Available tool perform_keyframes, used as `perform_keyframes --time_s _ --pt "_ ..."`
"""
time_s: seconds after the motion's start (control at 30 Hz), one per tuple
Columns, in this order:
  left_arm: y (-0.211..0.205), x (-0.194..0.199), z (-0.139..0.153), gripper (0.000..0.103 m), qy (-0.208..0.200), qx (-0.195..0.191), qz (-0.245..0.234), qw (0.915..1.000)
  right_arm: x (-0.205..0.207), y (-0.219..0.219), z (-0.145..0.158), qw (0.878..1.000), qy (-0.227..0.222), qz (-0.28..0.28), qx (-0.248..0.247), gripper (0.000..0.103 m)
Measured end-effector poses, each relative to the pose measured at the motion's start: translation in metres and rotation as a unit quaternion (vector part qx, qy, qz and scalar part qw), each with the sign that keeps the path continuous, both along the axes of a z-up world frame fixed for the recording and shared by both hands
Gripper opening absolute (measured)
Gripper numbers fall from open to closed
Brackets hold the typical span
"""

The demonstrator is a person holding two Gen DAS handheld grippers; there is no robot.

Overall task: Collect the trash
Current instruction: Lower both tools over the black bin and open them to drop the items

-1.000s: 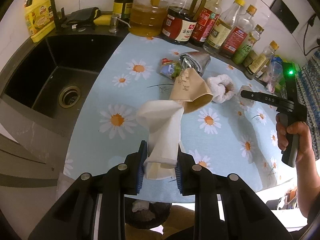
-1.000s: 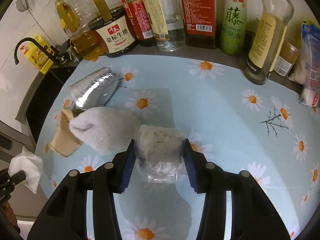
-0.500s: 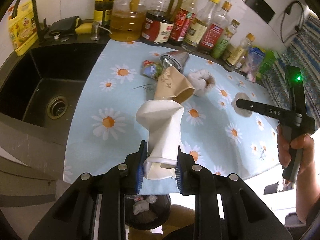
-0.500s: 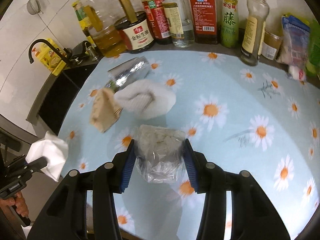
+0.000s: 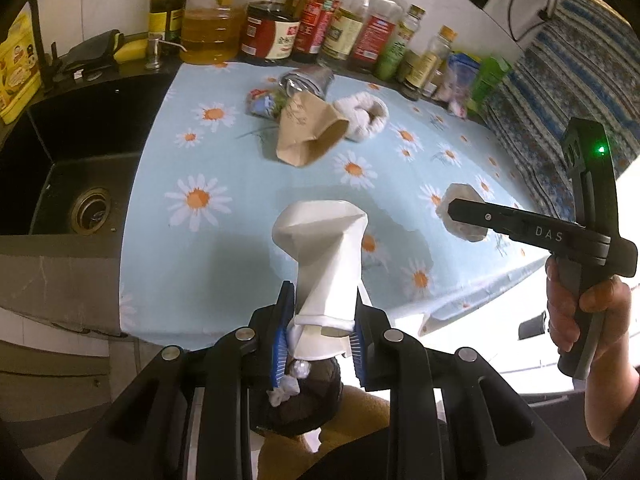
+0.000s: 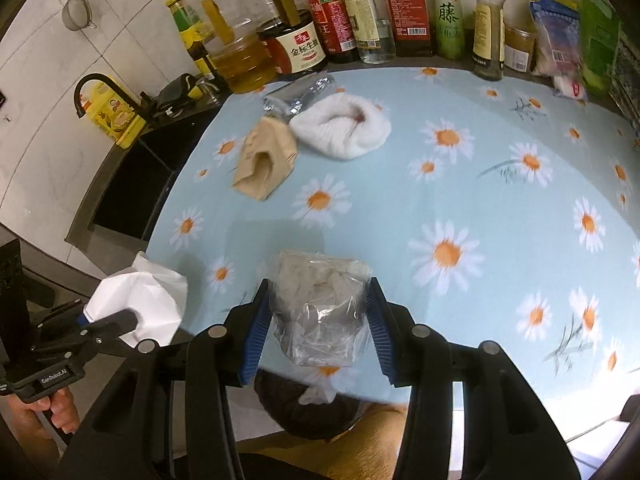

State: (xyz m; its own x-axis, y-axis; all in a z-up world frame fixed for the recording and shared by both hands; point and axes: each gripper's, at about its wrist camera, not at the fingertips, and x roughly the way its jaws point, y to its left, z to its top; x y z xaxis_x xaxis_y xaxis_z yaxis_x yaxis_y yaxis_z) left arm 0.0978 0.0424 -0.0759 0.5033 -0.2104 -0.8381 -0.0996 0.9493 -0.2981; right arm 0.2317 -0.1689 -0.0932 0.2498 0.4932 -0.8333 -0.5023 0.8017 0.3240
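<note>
Both grippers grip trash: left gripper (image 5: 320,330) fingers pinch a crushed white paper cup (image 5: 326,256); right gripper (image 6: 318,328) fingers pinch a clear plastic bag (image 6: 318,304).

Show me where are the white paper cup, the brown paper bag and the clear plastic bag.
white paper cup (image 5: 326,264), left wrist view, crushed side wall
brown paper bag (image 5: 306,130), left wrist view, printed side
clear plastic bag (image 6: 318,306), right wrist view, front face

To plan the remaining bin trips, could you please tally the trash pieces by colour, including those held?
White: 2, crushed cup and wad
Brown: 1, paper cup
Silver: 1, foil pack
Clear: 1, plastic bag
Multicoloured: 1, wrapper
Total: 6
</note>
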Motion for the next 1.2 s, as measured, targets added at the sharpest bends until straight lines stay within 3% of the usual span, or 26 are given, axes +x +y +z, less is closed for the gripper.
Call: perform_keyframes --time_s 0.67,1.2 --pt "-0.004 -0.062 -0.036 0.024 0.038 -0.029 -0.035 0.9983 -0.096 0.029 -0.045 0.998 0.059 0.026 -0.018 0.047" --pt "-0.005 -0.077 -0.111 0.025 0.139 -0.059 -0.038 0.9879 -0.113 0.027 -0.111 0.988 0.144 0.020 -0.042 0.048"
